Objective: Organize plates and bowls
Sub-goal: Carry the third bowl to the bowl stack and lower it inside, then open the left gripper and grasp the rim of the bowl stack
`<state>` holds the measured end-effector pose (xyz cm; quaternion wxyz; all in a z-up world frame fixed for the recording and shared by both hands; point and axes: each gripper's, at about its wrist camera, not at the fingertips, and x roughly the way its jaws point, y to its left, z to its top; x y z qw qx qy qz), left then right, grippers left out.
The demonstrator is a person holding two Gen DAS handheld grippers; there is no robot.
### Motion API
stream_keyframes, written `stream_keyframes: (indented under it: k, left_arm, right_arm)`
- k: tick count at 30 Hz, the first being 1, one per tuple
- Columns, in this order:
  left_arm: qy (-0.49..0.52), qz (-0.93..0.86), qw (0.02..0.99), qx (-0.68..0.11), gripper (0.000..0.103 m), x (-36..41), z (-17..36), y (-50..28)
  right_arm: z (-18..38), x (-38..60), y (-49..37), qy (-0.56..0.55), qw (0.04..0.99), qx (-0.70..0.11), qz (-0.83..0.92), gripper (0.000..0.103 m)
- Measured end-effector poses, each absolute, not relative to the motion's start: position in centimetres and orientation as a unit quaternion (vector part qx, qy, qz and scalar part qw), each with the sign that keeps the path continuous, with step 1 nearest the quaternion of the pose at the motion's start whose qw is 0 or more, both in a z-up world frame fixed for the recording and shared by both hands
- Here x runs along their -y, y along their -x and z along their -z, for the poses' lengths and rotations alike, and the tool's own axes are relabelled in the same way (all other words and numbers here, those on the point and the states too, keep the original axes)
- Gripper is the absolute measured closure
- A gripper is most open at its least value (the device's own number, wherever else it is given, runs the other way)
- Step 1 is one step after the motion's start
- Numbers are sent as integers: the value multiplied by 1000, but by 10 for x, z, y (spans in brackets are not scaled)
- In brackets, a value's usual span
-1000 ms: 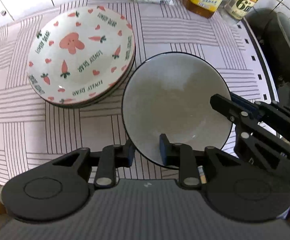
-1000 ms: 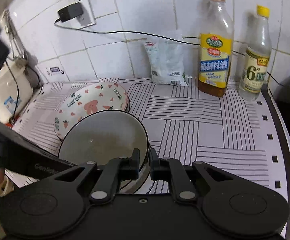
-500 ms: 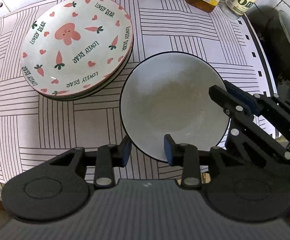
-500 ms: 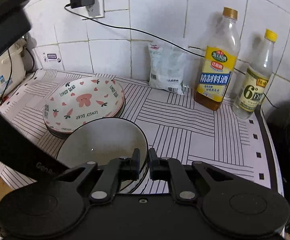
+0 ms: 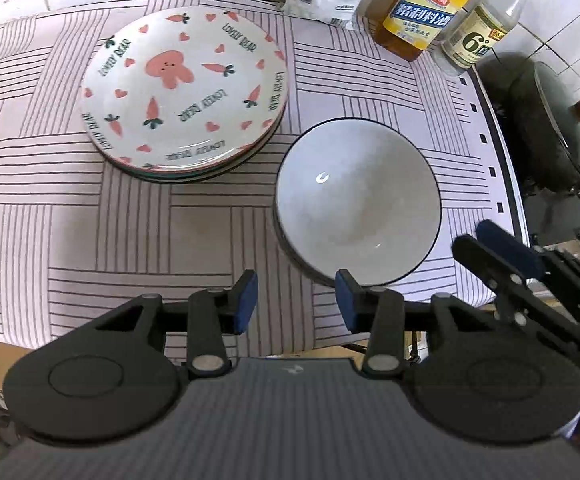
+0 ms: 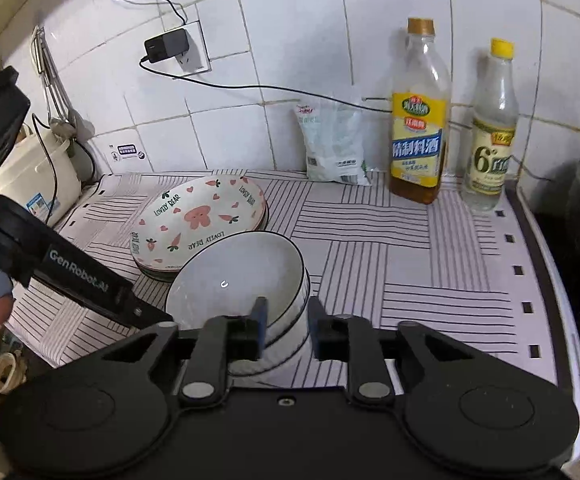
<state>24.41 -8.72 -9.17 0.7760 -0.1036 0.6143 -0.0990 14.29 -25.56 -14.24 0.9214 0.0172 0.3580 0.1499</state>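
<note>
- Letting go of the white bowl marked this moment: both grippers, which had clamped its dark-edged rim a second earlier, were parting their jaws and drawing back from it.
- On the left gripper, the blue pads stood moderately apart and were still opening; the near rim of the bowl sat just beyond them, with one pad at the rim's edge and nothing pressed between them.
- On the right gripper, the jaws had been pinched tight on the rim half a second before; now they were spreading, with the bowl's wall still lying in the gap but a sliver of daylight showing on each side.
- The bowl rested upright on the striped cloth, seemingly nested on another bowl beneath it, since a second rim line showed under its left side in both views.
- Just beside it, to the left, the stack of plates with the pink rabbit and carrot print stayed where it had been, its edge close to the bowl but not touching so far as could be told.
- A cooking wine bottle, a vinegar bottle and a white packet lined the tiled wall, well clear of the crockery.
- Judged from the layout, the bowl had been placed: plates in one pile, bowls in another, side by side. Whether more dishes waited off camera could not be told.
</note>
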Motion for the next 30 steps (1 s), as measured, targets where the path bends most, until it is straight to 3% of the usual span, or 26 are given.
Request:
stream_keyframes:
  k: [7,15,23,27,30]
  left_arm:
    - [125,128,786,-592,60,72,79,-227]
    - [154,167,804,-549,55,57,79,-208]
    - [232,181,794,-532,52,43,106,-211]
    - [262,189,796,-512,45,39,118,-216]
    - [275,203,797,-497,40,39,130,-223]
  right_arm:
    - [141,229,-118,84,915,-362,-159,58]
    - [151,210,-89,87,913,-372,-141,42]
    - [178,210,-73,69,920,-354,-151,36]
    - [196,213,-81,61,924,-348,-144,26]
    - [212,213,-91,49,930,-339,-133,14]
